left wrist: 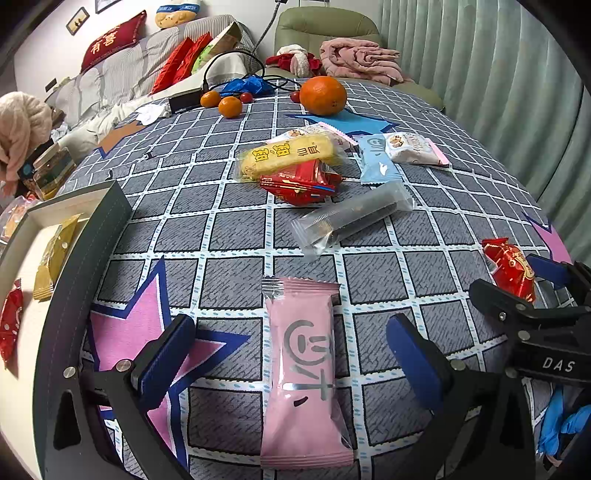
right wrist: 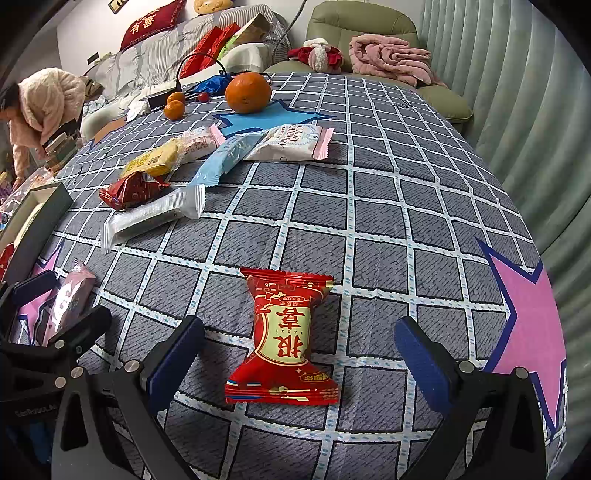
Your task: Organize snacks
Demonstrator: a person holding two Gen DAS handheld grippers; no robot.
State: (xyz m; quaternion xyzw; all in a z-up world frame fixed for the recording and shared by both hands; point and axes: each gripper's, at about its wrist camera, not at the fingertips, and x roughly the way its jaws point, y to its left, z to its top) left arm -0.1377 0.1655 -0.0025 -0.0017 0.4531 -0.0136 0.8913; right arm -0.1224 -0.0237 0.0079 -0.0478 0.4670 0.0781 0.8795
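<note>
My left gripper (left wrist: 291, 354) is open, its jaws on either side of a pink snack packet (left wrist: 303, 373) lying on the checked tablecloth. My right gripper (right wrist: 299, 350) is open around a red snack packet (right wrist: 282, 339) with gold lettering. That red packet also shows at the right of the left wrist view (left wrist: 511, 267), between the right gripper's fingers. A dark box with a white inside (left wrist: 22, 295) at the left edge holds a yellow packet (left wrist: 55, 254) and a red packet (left wrist: 9, 325). More snacks lie mid-table: yellow (left wrist: 288, 157), red (left wrist: 299, 184), clear-wrapped dark bar (left wrist: 354, 218), light blue (left wrist: 378, 160), white-pink (left wrist: 413, 147).
A large orange (left wrist: 323, 95), two small oranges (left wrist: 229, 106), cherry tomatoes, a black cable and a blue bag sit at the table's far end. A sofa with cushions and a green armchair (left wrist: 325, 26) stand behind. A person in pink (right wrist: 40, 107) bends at the far left.
</note>
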